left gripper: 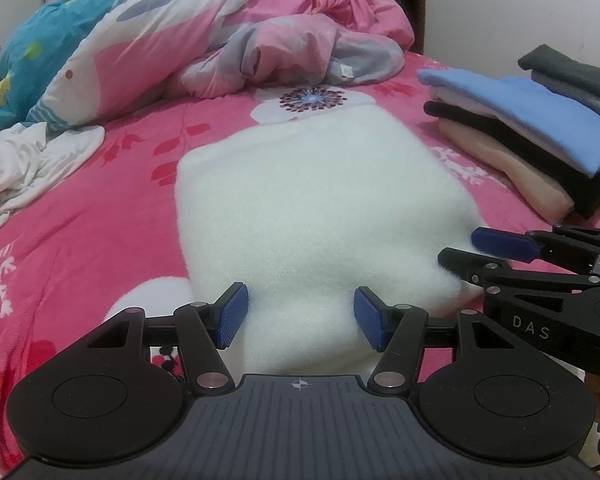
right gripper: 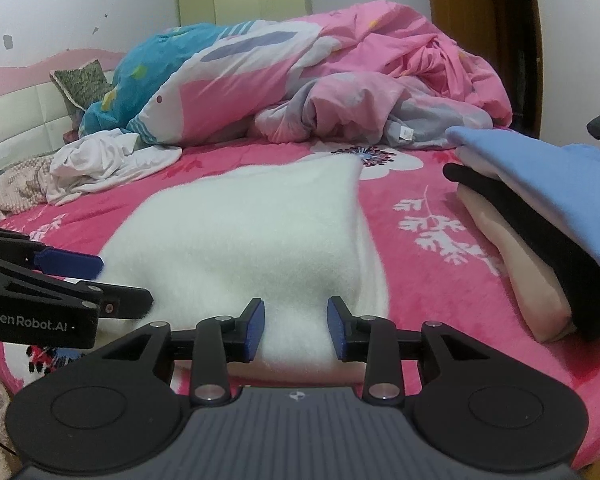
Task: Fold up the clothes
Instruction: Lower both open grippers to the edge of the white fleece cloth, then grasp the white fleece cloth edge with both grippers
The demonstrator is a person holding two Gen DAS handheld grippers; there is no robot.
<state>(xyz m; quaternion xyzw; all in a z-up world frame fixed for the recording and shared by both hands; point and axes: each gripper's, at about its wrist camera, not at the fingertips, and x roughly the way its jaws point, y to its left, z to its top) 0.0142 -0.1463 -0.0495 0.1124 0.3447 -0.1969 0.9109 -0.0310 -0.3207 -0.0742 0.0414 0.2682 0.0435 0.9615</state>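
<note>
left wrist view: folded white fleece garment [left gripper: 320, 208] lying flat on pink floral bedspread [left gripper: 80, 240], near edge running straight between the blue pads of left gripper [left gripper: 300, 322]. jaws standing apart about halfway, each pad [left gripper: 231, 316] just beside the fluffy cloth; cannot tell whether either pad actually touches, no pinching or bunching of fabric visible. right gripper [left gripper: 466, 250] entering from the right edge, turned on its side, fingertips at the garment's right margin, one blue pad above and one black finger below, a narrow gap between them.

right wrist view: same white garment [right gripper: 252, 240] directly ahead of right gripper [right gripper: 296, 330], near fold sitting between its two blue pads. jaws parted moderately, narrower than the left pair, cloth between them not visibly squeezed; cannot tell contact for certain. left gripper [right gripper: 120, 280] coming in from the left edge, also on its side, tips at the garment's left margin.

well apart to the right: stack of folded clothes [right gripper: 540, 216], light blue on top, black and peach beneath. behind the garment: rumpled pink duvet [right gripper: 340, 92] heaped across the bed, crumpled white shirt [right gripper: 100, 164] to the left of it, near the headboard [right gripper: 16, 120].
</note>
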